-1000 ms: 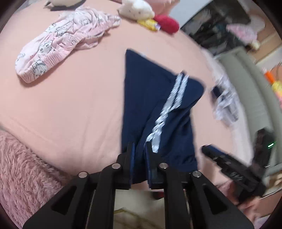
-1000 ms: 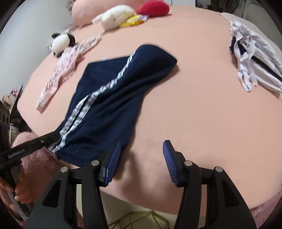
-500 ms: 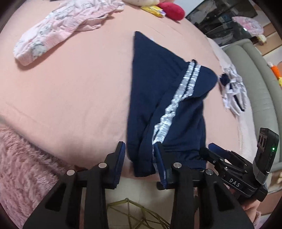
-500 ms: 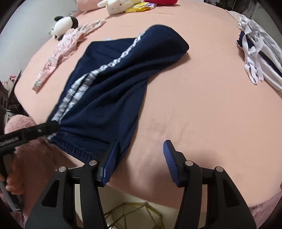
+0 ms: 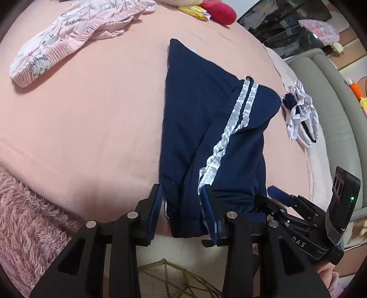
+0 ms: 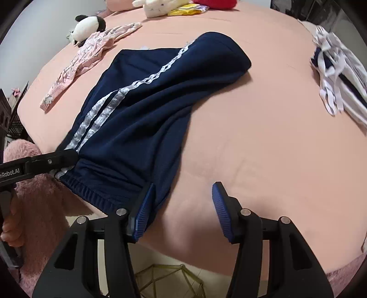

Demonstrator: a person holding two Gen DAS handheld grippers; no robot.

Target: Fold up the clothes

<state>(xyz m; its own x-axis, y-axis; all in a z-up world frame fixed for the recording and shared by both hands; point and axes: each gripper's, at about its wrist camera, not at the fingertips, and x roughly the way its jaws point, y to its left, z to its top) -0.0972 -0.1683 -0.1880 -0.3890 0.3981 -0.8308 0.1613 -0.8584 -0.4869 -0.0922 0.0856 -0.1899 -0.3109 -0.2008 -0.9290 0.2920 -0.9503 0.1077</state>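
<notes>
Navy shorts (image 5: pixel 195 114) with two white side stripes lie on the pink bed sheet (image 5: pixel 91 114), folded lengthwise, waistband at the near edge. My left gripper (image 5: pixel 182 206) straddles the waistband corner. Its jaws have widened and no longer pinch the cloth, which still sits between them. In the right wrist view the shorts (image 6: pixel 149 114) run from centre to lower left, and the left gripper (image 6: pixel 45 160) sits at their striped corner. My right gripper (image 6: pixel 183 192) is open over bare sheet, its left finger against the shorts' other waistband corner. It also shows in the left wrist view (image 5: pixel 275 194).
A pink patterned garment (image 5: pixel 68 34) lies at the far left, and a white and navy garment (image 6: pixel 339 75) at the far right. Plush toys (image 6: pixel 89 26) and a red cushion (image 5: pixel 220 13) line the far side. A fuzzy pink blanket (image 5: pixel 27 217) and a gold wire frame (image 5: pixel 172 275) sit below the bed edge.
The left jaws, shut on the waistband a second ago, have spread apart. Both grippers have sunk a little toward the bed's near edge, and the shorts have settled flat.
</notes>
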